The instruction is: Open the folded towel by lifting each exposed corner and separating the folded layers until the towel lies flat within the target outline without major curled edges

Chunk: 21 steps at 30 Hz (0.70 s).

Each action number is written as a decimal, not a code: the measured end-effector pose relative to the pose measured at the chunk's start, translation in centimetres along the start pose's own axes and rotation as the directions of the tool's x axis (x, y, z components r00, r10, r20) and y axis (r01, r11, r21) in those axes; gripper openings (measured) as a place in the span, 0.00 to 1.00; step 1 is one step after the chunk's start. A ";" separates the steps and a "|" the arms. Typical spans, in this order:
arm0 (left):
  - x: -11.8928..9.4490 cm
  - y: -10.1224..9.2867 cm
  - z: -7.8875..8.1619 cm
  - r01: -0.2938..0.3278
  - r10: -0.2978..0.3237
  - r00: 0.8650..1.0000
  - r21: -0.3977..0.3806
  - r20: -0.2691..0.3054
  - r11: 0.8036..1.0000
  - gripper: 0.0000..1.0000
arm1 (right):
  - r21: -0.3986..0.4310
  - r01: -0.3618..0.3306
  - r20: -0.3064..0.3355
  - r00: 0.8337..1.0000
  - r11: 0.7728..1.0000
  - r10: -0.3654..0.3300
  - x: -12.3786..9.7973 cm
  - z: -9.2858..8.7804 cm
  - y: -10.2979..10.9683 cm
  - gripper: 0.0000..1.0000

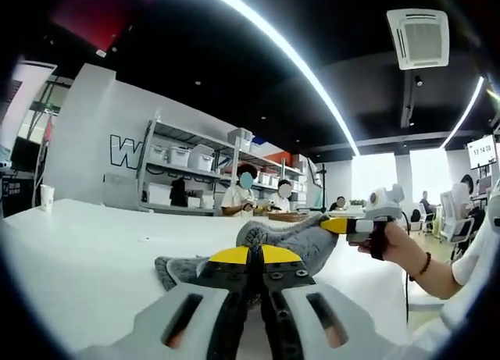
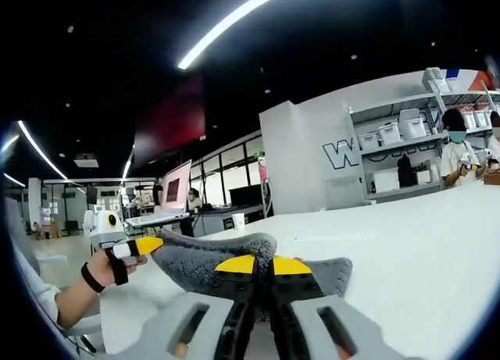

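my left gripper (image 1: pixel 255 258) and right gripper (image 2: pixel 264 268) each clench an edge of the grey towel (image 1: pixel 293 243), raised off the white counter (image 1: pixel 94 251) to part its layers.

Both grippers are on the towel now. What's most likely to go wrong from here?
1. Both grippers, left and right, look shut on the grey towel, which is still bunched. If either has pinched several layers, pulling apart probably drags the bundle instead of opening it.
2. One end is lifted off the white table. A slip there would likely drop it back folded or curled.
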State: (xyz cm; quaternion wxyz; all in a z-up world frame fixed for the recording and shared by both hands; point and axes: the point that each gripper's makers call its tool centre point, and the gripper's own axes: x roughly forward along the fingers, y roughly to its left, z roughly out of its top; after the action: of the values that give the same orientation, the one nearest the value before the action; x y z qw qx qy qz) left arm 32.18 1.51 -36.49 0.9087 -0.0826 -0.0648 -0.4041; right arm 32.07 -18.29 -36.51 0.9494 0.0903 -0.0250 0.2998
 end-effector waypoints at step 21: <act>-1.1 -1.4 0.0 0.011 -0.011 1.000 0.024 0.002 1.000 0.01 | -0.040 0.007 -0.003 1.000 0.999 -0.007 -1.2 -0.3 0.8 0.00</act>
State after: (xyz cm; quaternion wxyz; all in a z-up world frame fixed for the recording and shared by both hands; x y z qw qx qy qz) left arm 30.40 1.34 -36.51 0.9073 -0.0717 -0.0710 -0.4082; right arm 30.66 -18.29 -36.75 0.9520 0.0709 -0.0291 0.2962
